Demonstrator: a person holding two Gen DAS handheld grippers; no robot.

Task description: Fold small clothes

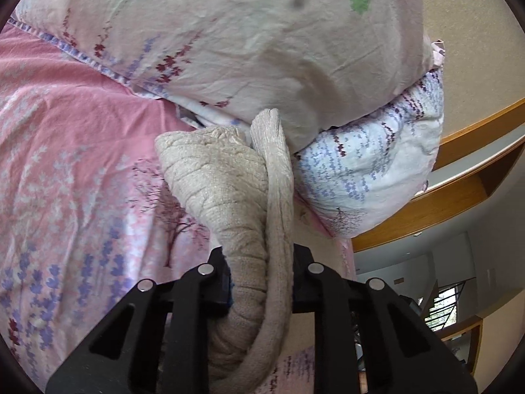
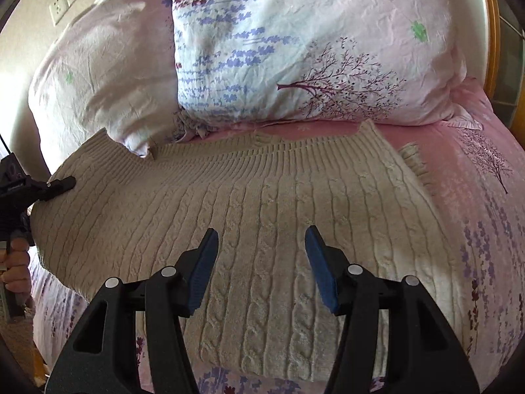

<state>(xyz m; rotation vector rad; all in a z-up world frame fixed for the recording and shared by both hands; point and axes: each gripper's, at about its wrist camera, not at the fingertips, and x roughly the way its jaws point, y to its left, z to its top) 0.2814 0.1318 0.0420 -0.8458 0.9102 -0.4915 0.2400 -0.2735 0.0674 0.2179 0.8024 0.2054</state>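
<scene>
Left wrist view, left tongs (image 1: 259,282) clamped on bunched beige cable-knit sweater (image 1: 226,190), right tongs (image 2: 261,262) spread apart above sweater on pink floral bedsheet (image 2: 475,216), pillows (image 2: 295,49) behind.

1. Beige sweater (image 2: 262,216): thick cable-knit cloth, ribbed at its hem, matt and nubbly.
2. Bedsheet (image 2: 475,197) under the sweater: thin pink printed cotton, matt, lightly creased.
3. Pillows (image 2: 295,49) behind the sweater: crinkled printed cloth.
4. Right gripper (image 2: 261,262) above the sweater: matt black plastic, ridged blue pads (image 2: 320,269), shiny metal pins.
5. Headboard (image 1: 459,138) beside the pillows: smooth varnished wood.
</scene>
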